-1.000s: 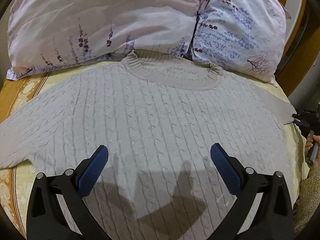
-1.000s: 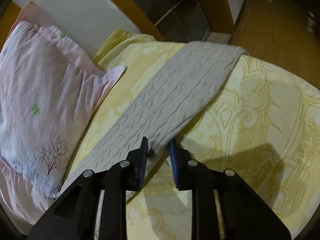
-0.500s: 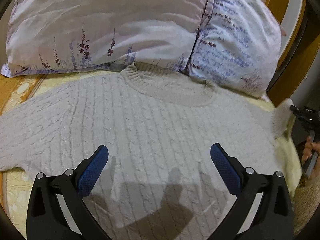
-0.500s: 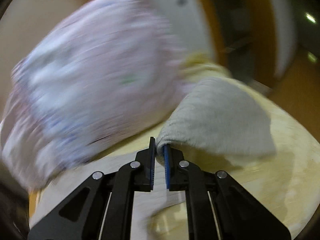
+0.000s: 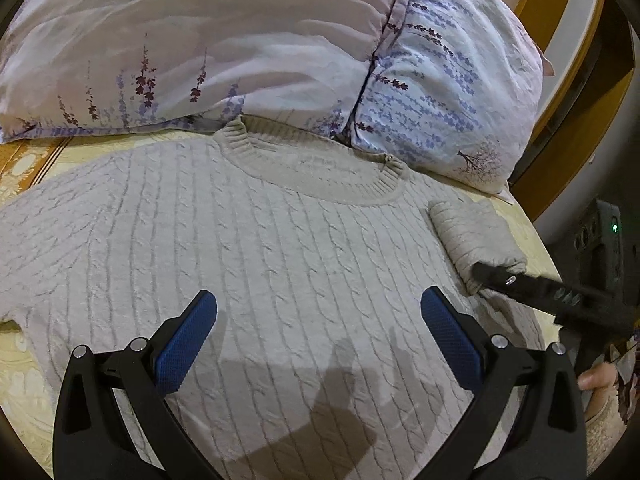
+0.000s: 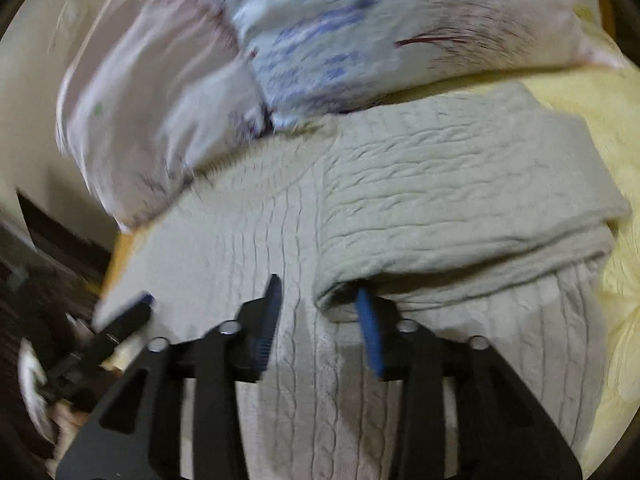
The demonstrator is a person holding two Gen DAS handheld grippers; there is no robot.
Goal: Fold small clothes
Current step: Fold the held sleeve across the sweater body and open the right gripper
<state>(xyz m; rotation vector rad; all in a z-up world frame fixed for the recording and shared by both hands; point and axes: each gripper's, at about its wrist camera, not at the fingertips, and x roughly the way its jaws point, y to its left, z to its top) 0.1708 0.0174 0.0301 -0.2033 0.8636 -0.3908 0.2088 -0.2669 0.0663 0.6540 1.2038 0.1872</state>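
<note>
A beige cable-knit sweater (image 5: 256, 240) lies flat on the bed, collar toward the pillows. Its right sleeve (image 5: 476, 236) is folded in over the body; it also shows in the right wrist view (image 6: 460, 196). My left gripper (image 5: 320, 324) hovers open and empty over the sweater's chest. My right gripper (image 6: 320, 312) is open at the sleeve's cuff edge, one finger (image 6: 370, 332) tucked under the fold, the other on the sweater body. It also shows in the left wrist view (image 5: 496, 274) at the cuff.
Two floral pillows (image 5: 224, 48) lie behind the collar. A yellow patterned bedspread (image 6: 612, 128) covers the bed. A wooden bed frame (image 5: 568, 128) stands at the right. The left sleeve (image 5: 36, 232) stretches out to the left.
My right gripper carried the right sleeve from the bed's edge in over the sweater body, then opened and let go. My left gripper stayed open over the chest.
</note>
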